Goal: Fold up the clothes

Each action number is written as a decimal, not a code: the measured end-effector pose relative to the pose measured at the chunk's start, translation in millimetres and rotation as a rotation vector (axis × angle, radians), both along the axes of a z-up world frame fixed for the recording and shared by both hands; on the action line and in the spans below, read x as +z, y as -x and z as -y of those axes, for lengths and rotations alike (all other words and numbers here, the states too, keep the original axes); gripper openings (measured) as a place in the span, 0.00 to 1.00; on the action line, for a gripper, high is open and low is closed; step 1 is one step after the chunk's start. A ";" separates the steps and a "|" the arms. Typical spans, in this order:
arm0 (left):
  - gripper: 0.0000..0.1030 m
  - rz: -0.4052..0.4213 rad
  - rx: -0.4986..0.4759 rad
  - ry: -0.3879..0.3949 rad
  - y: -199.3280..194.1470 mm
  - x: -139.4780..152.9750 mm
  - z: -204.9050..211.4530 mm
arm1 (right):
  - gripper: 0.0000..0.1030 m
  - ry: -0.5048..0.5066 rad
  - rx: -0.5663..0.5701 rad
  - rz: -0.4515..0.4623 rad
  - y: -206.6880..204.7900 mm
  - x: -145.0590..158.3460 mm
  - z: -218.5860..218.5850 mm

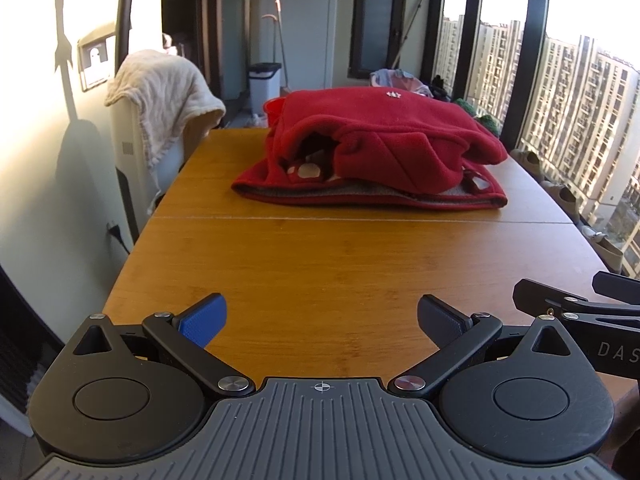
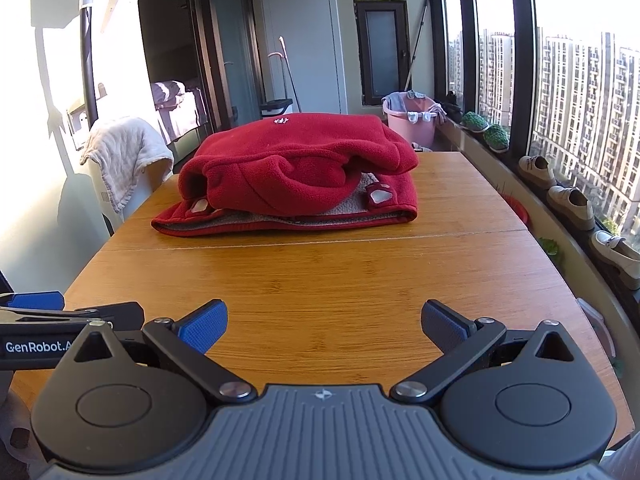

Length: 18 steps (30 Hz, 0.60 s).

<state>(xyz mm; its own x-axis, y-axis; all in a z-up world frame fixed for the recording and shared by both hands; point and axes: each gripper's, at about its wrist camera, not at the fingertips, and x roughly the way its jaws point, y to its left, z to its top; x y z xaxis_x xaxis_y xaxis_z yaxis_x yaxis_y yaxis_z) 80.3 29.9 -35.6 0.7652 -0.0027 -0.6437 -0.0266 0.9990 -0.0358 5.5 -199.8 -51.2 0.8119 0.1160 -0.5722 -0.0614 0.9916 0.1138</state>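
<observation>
**Folded red fleece on the table, both claws released**

The red fleece garment [image 1: 372,140] lies on the far half of the wooden table [image 1: 320,260], beyond the seam that crosses the tabletop from side to side. It is folded into a thick bundle: a smooth upper layer bearing a small white emblem, a rolled fold along the near side, and a flat bottom layer whose grey lining shows at the near edge. Small pale patches are visible in the gap between the layers.

The left claw [image 1: 322,322] hovers above the near part of the table with its jaws spread wide and nothing between them; its blue pads [image 1: 202,322] face inward. The right claw [image 2: 324,324] is likewise released and empty, level with the left one and just beside it: each wrist view catches the edge of the other tool. Both claws are well apart from the garment, with bare tabletop between.

Surroundings: a cream towel [image 1: 160,100] is draped over a white appliance at the table's far left corner. A pink basin [image 2: 412,118] holding cloths stands on the floor behind the table. Along the window sill [image 2: 560,224] on the right stand pale shoes [image 2: 572,206] and green slippers [image 2: 486,130]. A white bin [image 1: 264,86] stands against the back wall.
</observation>
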 end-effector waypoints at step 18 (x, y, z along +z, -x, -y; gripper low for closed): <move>1.00 -0.006 -0.003 0.004 1.2 -1.2 1.0 | 1.00 -0.017 0.004 -0.008 0.5 -1.2 0.8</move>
<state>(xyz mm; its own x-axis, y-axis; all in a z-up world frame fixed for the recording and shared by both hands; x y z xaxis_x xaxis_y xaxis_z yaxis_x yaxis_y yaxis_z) 79.1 28.8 -36.8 0.7615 -0.0078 -0.6481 -0.0235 0.9989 -0.0396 5.0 -200.5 -52.3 0.8068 0.1284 -0.5767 -0.0640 0.9894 0.1307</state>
